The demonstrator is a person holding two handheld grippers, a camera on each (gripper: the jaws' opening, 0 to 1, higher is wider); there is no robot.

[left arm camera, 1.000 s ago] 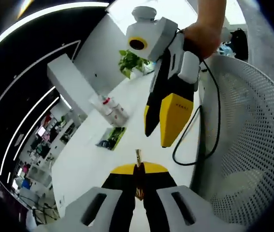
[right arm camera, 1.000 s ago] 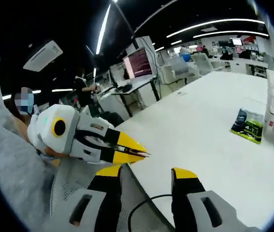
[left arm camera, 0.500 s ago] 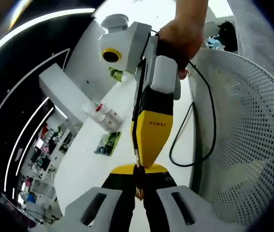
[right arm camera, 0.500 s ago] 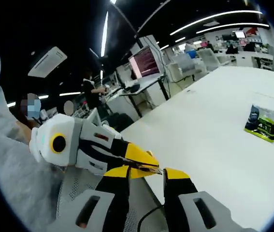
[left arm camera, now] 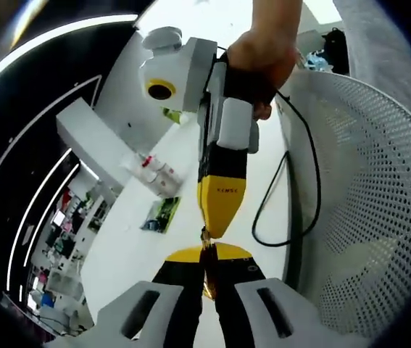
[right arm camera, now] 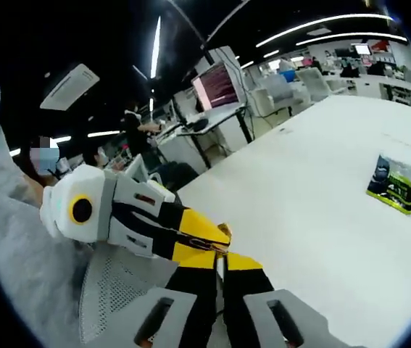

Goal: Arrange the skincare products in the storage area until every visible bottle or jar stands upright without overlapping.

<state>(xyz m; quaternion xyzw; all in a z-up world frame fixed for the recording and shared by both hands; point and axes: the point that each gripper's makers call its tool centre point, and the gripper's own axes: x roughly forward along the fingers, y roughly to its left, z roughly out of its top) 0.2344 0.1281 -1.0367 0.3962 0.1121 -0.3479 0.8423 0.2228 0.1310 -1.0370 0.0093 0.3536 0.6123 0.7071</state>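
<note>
- Left gripper view looks along the tabletop (left arm camera: pixel 129 239), close on the right gripper (left arm camera: pixel 206 233).
- Right gripper view faces the left gripper (right arm camera: pixel 223 250); both share the green packet (right arm camera: pixel 392 183).

Right gripper (right arm camera: pixel 222 255): jaws, wide apart a second ago, now together. In the left gripper view it has swung from 1 o'clock to 12 o'clock, tip meeting the left gripper (left arm camera: pixel 206 255).
</note>
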